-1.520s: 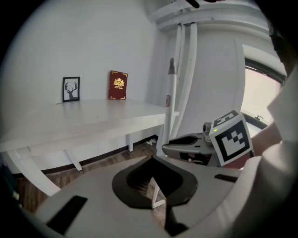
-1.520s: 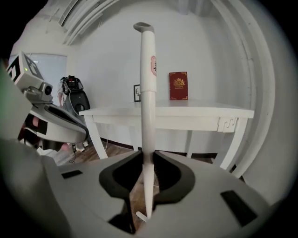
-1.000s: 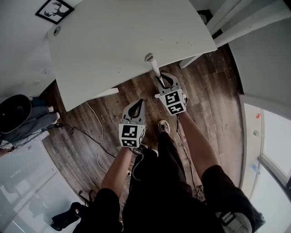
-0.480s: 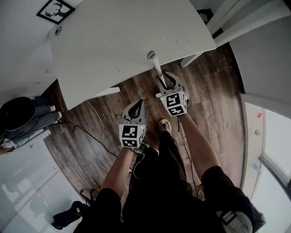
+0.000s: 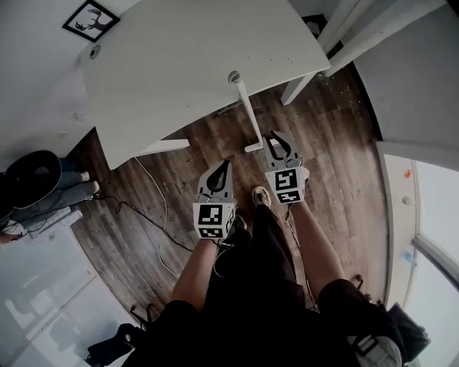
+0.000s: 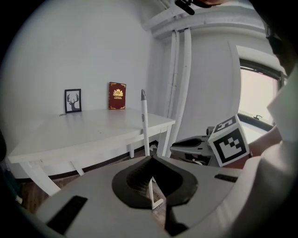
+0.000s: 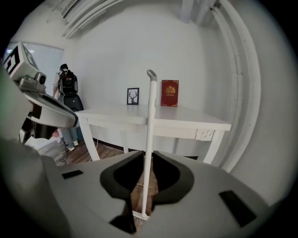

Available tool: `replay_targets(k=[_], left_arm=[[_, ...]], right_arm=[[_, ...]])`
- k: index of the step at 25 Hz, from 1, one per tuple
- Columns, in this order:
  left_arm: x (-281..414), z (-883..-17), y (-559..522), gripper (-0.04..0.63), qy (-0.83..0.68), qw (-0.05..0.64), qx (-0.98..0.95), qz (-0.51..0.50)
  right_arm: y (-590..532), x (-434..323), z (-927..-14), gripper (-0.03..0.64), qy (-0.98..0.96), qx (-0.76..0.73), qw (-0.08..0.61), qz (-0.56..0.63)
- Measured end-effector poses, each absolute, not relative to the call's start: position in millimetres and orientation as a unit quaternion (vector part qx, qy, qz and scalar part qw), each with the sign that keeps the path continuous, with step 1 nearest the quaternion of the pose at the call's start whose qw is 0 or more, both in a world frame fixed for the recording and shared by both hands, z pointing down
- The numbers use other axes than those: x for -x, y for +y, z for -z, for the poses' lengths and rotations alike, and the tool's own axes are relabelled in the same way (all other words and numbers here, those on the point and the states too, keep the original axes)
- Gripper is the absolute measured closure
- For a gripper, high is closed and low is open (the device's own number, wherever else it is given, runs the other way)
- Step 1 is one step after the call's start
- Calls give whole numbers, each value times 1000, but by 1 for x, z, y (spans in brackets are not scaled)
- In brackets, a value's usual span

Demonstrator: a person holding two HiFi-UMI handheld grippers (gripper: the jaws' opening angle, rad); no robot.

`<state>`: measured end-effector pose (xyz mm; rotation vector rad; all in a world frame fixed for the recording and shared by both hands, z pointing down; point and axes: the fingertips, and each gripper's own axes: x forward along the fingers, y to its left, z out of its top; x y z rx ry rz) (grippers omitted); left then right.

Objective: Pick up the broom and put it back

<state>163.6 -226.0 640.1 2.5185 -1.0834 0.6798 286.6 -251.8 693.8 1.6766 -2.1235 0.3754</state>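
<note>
The white broom [image 5: 244,115] stands nearly upright against the front edge of the white table [image 5: 179,64], its head on the wood floor. In the right gripper view the broom [image 7: 150,125] shows straight ahead through the gap of the jaws, apart from them. My right gripper [image 5: 278,140] is open a short way back from the broom's head; its jaws have just been closing with nothing between them. My left gripper [image 5: 224,166] hangs lower left of it, tips together and empty. In the left gripper view the broom [image 6: 145,125] rises ahead, with the right gripper [image 6: 186,149] to its right.
A framed deer picture [image 5: 90,20] and a red book [image 6: 117,95] stand at the table's back against the wall. Cables [image 5: 154,208] trail over the floor at left, near a person [image 5: 29,179]. A black bag [image 5: 107,344] lies lower left. A white wall and pipes [image 6: 181,83] close the right.
The right gripper, which had the broom handle between its jaws, has drawn back from it. Both grippers have moved away from the table, toward me. The broom stays standing against the table.
</note>
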Motion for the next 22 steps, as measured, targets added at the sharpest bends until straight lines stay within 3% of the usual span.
replay_targets(k=[3,15,22], left_arm=[[-162,-628,-211,594,-378,154,-884,-227],[-103,-561,-135,595,-354,141,-906,-185],[-65,-506,-88,595,-338,127,-921,-144]], right_arm=[[-226,-277,-669,594,-764,-602,192,-129],[-117,-213,-577,595,-720,-660,173,-130],[-66,-171,-503,595,-707,-680,183,-67]])
